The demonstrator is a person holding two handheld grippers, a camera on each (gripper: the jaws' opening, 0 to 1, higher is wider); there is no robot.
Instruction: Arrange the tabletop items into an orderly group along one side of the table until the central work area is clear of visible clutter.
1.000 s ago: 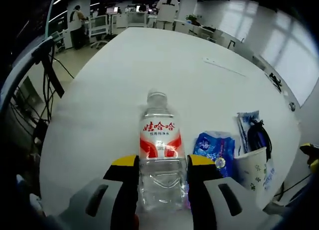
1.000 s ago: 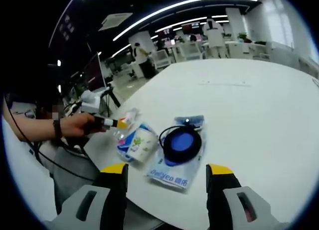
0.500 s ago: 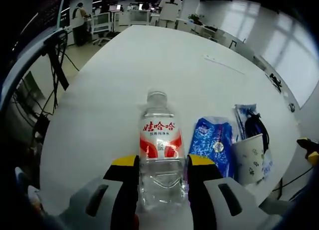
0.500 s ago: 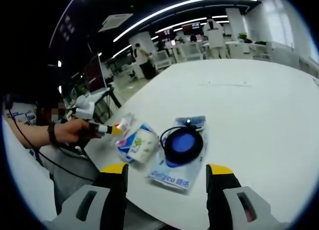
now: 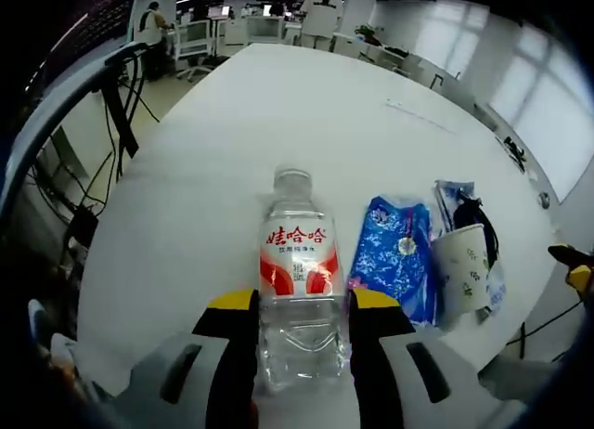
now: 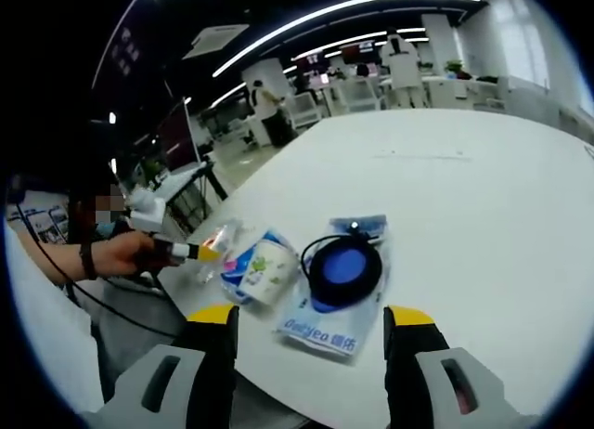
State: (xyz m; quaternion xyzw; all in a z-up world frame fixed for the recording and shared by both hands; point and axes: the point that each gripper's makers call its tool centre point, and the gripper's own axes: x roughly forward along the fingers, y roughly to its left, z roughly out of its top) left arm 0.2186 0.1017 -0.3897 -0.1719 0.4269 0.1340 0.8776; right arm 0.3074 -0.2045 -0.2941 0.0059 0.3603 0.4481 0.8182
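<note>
Where the left gripper view looks along its own jaws, the left gripper (image 5: pixel 302 304) is clamped on a clear water bottle (image 5: pixel 297 271) with a red and white label, one jaw on each side of the lower body, the neck pointing away over the white worktop (image 5: pixel 278 123). Just beside the bottle on the right lies a blue patterned packet (image 5: pixel 397 266), and against that a white paper cup (image 5: pixel 461 273) lies on its side near the worktop's edge, with a black cable (image 5: pixel 478 227) behind it.

In the right gripper view, the right gripper (image 6: pixel 311 318) hangs over the near edge with its jaws apart and nothing between them. Ahead of it a blue and black round disc (image 6: pixel 345 269) rests on a flat printed bag (image 6: pixel 336 313); the cup (image 6: pixel 267 269) and packet lie to its left. Further left, a person's hand (image 6: pixel 121 255) holds the left gripper at the worktop's edge, with the bottle dimly seen at its yellow jaw tips
</note>
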